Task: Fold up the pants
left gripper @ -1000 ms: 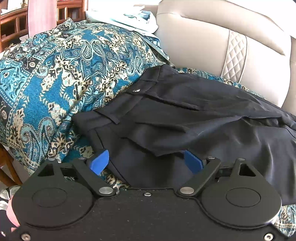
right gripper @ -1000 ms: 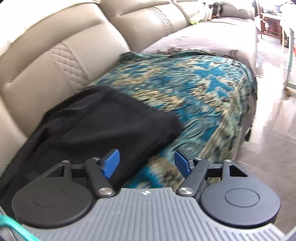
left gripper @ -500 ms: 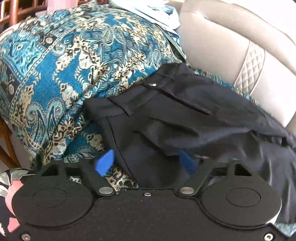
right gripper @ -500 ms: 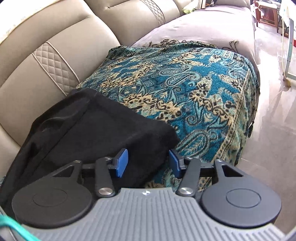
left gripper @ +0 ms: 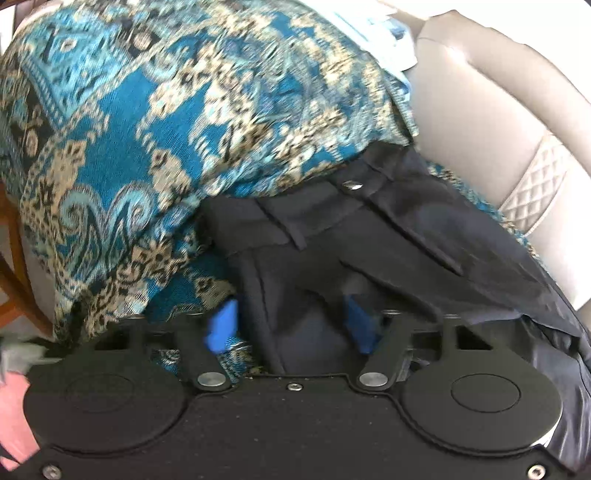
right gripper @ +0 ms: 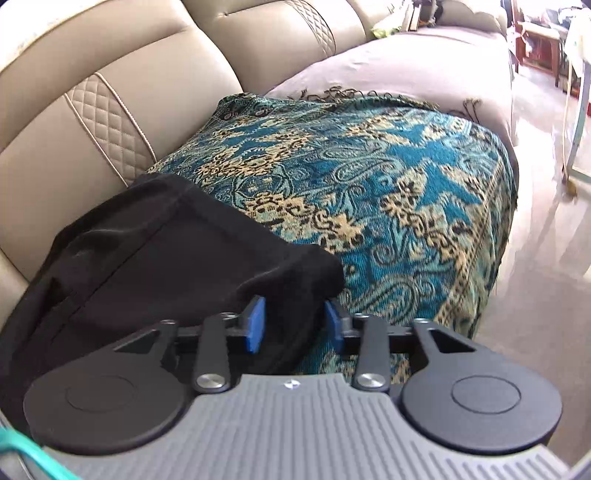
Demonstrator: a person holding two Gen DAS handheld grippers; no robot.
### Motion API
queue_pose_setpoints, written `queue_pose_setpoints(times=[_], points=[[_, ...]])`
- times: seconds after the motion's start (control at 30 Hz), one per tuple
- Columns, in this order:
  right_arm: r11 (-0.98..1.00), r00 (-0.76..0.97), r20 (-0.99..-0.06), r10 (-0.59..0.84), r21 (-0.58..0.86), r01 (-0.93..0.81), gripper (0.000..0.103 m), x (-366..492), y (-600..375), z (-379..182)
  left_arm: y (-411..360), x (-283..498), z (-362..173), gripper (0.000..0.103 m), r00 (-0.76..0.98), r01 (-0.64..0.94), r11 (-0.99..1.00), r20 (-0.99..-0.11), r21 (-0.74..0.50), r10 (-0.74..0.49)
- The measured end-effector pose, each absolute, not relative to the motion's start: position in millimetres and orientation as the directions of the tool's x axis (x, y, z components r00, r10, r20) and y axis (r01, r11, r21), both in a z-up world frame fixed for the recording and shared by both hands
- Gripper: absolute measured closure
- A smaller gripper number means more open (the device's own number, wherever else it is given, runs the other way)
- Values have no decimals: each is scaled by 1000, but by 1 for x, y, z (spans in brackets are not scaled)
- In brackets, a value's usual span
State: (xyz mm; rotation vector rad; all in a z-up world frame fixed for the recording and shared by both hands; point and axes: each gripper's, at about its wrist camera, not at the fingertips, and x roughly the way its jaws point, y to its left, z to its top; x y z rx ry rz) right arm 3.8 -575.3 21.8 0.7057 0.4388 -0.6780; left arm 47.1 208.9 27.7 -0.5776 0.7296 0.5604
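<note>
Black pants (left gripper: 369,251) lie across a sofa seat covered by a teal paisley throw (left gripper: 155,122). In the left wrist view the waistband with its metal button (left gripper: 352,185) faces me. My left gripper (left gripper: 291,325) is open, its blue pads straddling the waist-side edge of the pants. In the right wrist view the leg end of the pants (right gripper: 192,266) lies on the throw (right gripper: 388,192). My right gripper (right gripper: 295,325) is partly closed around the hem corner, pads still apart with black cloth between them.
The beige leather sofa back (right gripper: 122,85) rises behind the pants. A wooden chair leg (left gripper: 14,266) stands at the left. The floor (right gripper: 546,236) lies off the seat's front edge. Light clothing (left gripper: 384,33) sits on top of the throw at the back.
Both grippers have moved forward onto the pants. The right jaws have narrowed around the hem corner. The left jaws have narrowed a little over the waist edge.
</note>
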Motion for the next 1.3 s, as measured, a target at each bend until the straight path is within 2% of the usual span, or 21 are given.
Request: queue_pose_setpoints(times=[0.03,0.07,0.13,0.27,0.37,0.43,0.53,0.6,0.63,0.67,0.7,0.73,0.77,0.8,0.83,0.9,0.97,1.03,1.17,1.3], points=[[567,708,-570,-416,446,693,87,4,-577,22,209,48,26,77,593,-670,696,-751,-259,292],[571,722,-559,-408,460,679,90,4,-579,22,208,47,26,87,582,-683,691,-748,-237,319],[562,732,-533,-425,479,675,92,0,-580,24,206,45,31,97,588,-685,694,-730,-219,349],[570,716,-464,-521,435,697,92,-11,-576,36,201,46,41,97,594,-672,720,-707,-174,383],[562,684,-449,-575,391,729,93,-13,-574,40,198,52,46,97,600,-654,739,-705,-160,379],[553,671,-465,-577,382,740,93,-12,-579,39,195,56,47,97,591,-649,748,-709,-135,385],[537,654,-545,-525,384,751,91,-6,-591,28,192,63,43,97,560,-653,751,-728,-95,395],[515,639,-602,-480,396,760,90,-4,-602,19,191,65,40,94,543,-654,752,-741,-77,396],[509,641,-602,-476,406,759,79,-6,-603,17,190,65,40,90,538,-653,754,-742,-68,399],[502,641,-598,-482,412,761,62,-9,-605,19,189,64,40,87,538,-649,758,-740,-57,405],[497,635,-594,-493,406,767,57,-10,-604,20,188,63,41,85,542,-643,765,-733,-46,411],[493,629,-588,-508,400,772,49,-12,-603,21,185,61,44,76,549,-636,771,-723,-35,419],[485,619,-584,-525,391,782,47,-13,-602,23,183,60,47,60,560,-626,780,-712,-28,424],[484,615,-577,-537,387,785,43,-14,-600,24,181,58,52,53,574,-616,788,-698,-24,428],[484,617,-565,-548,388,784,41,-16,-598,26,178,57,57,48,590,-607,795,-680,-18,435],[488,629,-535,-564,400,776,36,-19,-594,33,173,55,68,44,615,-586,810,-649,3,447],[507,651,-492,-579,408,759,30,-20,-583,41,165,57,80,28,647,-557,831,-620,15,445],[546,684,-453,-572,411,729,26,-15,-571,51,158,63,92,21,682,-518,855,-600,7,418],[659,774,-400,-492,410,631,17,5,-544,69,146,89,114,16,715,-456,889,-613,-47,335],[765,855,-376,-357,408,499,15,38,-509,84,144,131,130,15,708,-446,883,-662,-148,246]])
